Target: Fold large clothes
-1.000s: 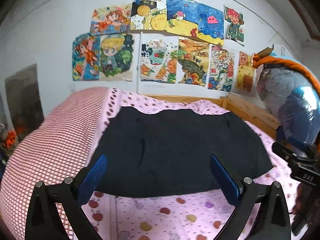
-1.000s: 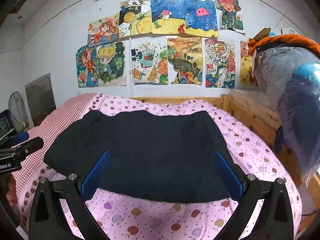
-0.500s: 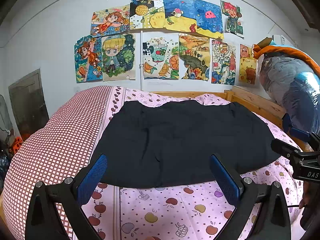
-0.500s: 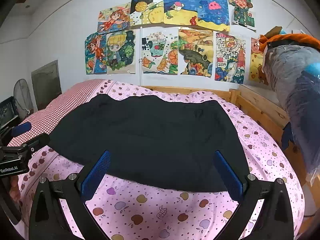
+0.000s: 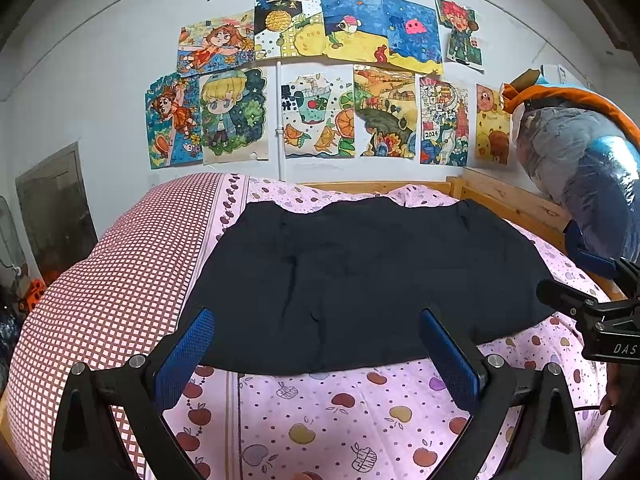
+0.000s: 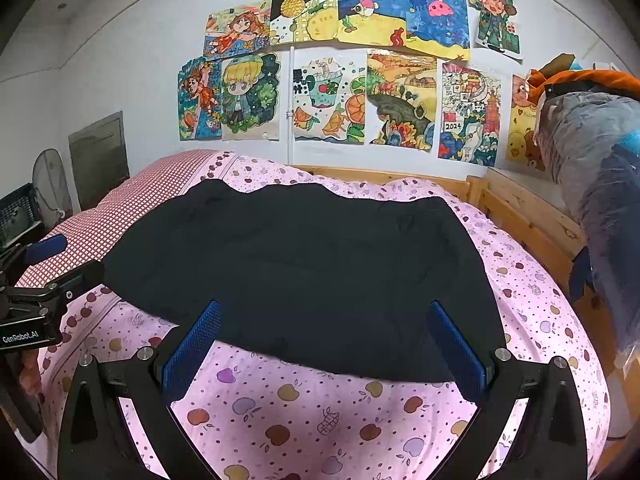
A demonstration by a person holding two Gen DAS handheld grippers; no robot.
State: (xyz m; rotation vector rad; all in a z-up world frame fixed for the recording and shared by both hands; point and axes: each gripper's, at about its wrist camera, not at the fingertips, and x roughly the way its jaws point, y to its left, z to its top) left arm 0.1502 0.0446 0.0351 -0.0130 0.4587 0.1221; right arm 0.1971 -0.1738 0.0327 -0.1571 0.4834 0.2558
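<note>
Right, quick notes:
Garment: black garment (image 5: pixel 372 280) is lying spread flat on the bed quilt (image 5: pixel 360 412), reaching from near the headboard-side edge down toward the near edge; a few creases are running thru the middle.
Quilt: pink w/ apple print, and it's showing bare betw. the garment's near hem and my grippers.
L gripper: my left gripper (image 5: pixel 318 350) is hovering over the near edge of the bed, jaws standing wide apart, nothing betw. the blue pads (image 5: pixel 184 356); not touching the cloth.
R gripper: my right gripper (image 6: pixel 326 346) is doing the same further right, jaws spread wide, holding nothing; its pads (image 6: pixel 456 350) are sitting just above the garment's near hem, can't tell if touching.
Left side of bed: red-checked cover (image 5: pixel 100 280) is lying along that edge, beside the garment.
Wall: drawings (image 6: pixel 340 64) are hanging above the wooden bed frame (image 6: pixel 524 216).
Right edge: plastic-wrapped bundle (image 5: pixel 580 160) is sitting by the frame.
</note>
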